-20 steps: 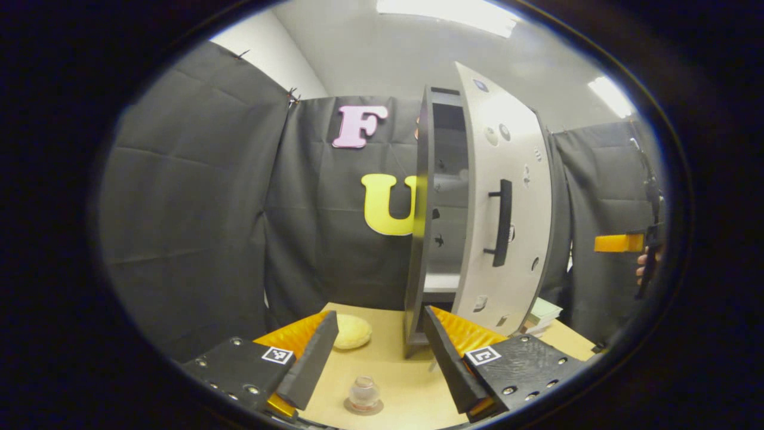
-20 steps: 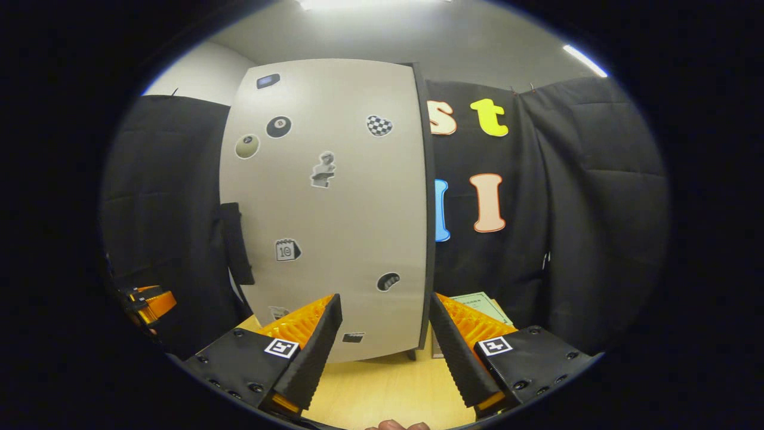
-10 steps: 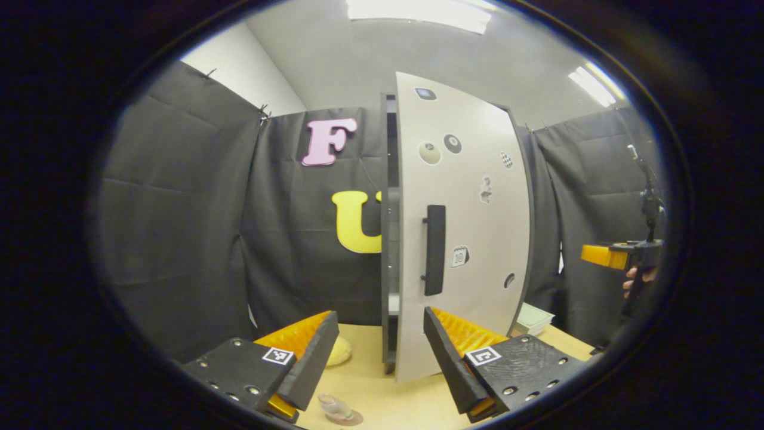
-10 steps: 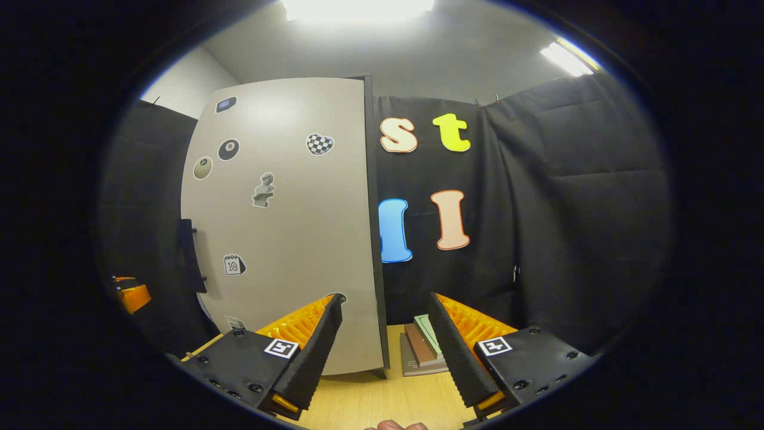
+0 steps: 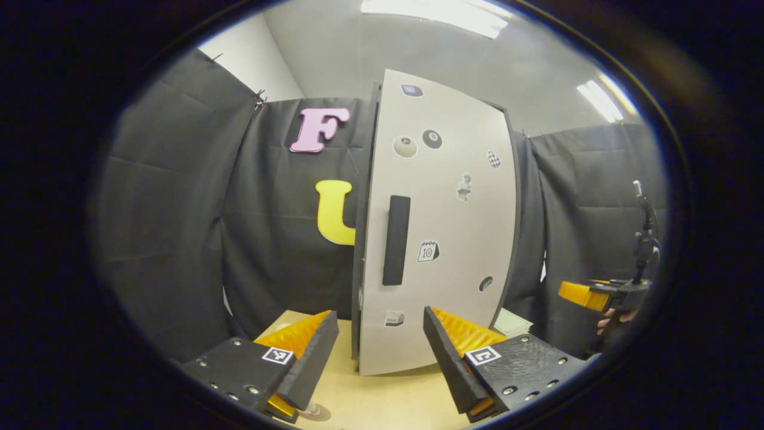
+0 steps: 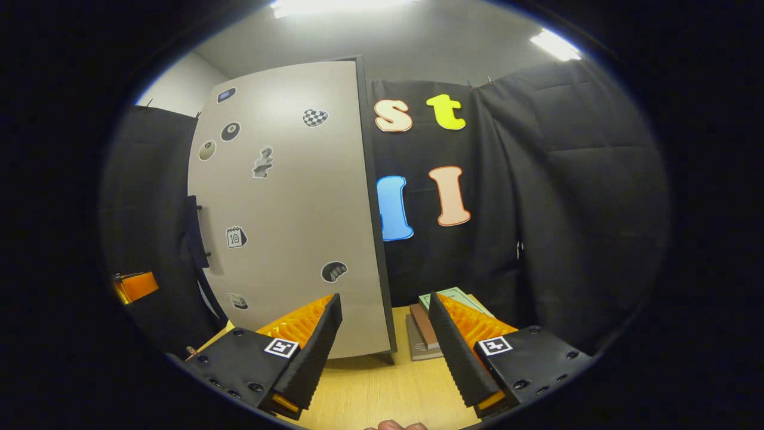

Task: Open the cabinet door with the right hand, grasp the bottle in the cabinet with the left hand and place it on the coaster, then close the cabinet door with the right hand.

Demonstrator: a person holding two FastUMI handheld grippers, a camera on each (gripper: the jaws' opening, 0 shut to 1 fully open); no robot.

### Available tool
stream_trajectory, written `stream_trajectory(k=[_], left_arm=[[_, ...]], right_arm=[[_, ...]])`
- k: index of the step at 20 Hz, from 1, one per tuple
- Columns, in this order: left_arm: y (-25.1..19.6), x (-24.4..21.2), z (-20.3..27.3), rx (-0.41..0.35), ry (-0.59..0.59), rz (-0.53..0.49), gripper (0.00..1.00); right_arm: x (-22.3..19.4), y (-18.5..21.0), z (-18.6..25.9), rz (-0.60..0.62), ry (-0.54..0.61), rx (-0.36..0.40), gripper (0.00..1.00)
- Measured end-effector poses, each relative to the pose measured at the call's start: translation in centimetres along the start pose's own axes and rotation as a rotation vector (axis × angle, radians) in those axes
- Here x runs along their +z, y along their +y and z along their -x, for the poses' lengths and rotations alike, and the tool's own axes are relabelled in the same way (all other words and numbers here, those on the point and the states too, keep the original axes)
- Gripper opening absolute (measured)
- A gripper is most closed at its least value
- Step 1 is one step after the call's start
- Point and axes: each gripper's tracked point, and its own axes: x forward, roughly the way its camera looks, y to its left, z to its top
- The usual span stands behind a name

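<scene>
The grey cabinet door (image 5: 441, 227), with stickers and a dark vertical handle (image 5: 396, 240), lies flat against the cabinet front. My left gripper (image 5: 379, 316) stands open before it, nothing between its fingers. At the bottom edge the coaster (image 5: 318, 412) peeks out beside the left finger; the bottle on it is almost wholly hidden. In the right gripper view, my right gripper (image 6: 385, 298) is open and empty, aimed at the door's (image 6: 286, 209) hinge-side edge. Its handle (image 6: 196, 233) is far left. A hand holds the right gripper (image 5: 588, 294) off to the right.
The cabinet stands on a light wooden table (image 6: 382, 388). A small stack of books (image 6: 425, 327) lies right of the cabinet. Black cloth walls close in behind and on both sides. The left gripper (image 6: 136, 285) shows at the far left edge.
The door has swung from ajar to shut. The right gripper has drawn back from it. The bottle and coaster have slid down to the bottom edge of the left gripper view.
</scene>
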Motion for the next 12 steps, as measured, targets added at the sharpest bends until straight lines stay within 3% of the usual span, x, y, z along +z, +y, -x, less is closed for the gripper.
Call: stream_trajectory(k=[7, 12], left_arm=[[-2.0, -4.5, 1.6, 0.003, 0.065, 0.016, 0.89], [-2.8, -4.0, 2.7, -0.021, 0.048, -0.011, 0.89]], right_arm=[[-4.8, 4.2, 1.3, 0.045, 0.111, 0.162, 0.94], [-5.1, 4.1, 2.7, 0.012, 0.124, 0.143, 0.93]])
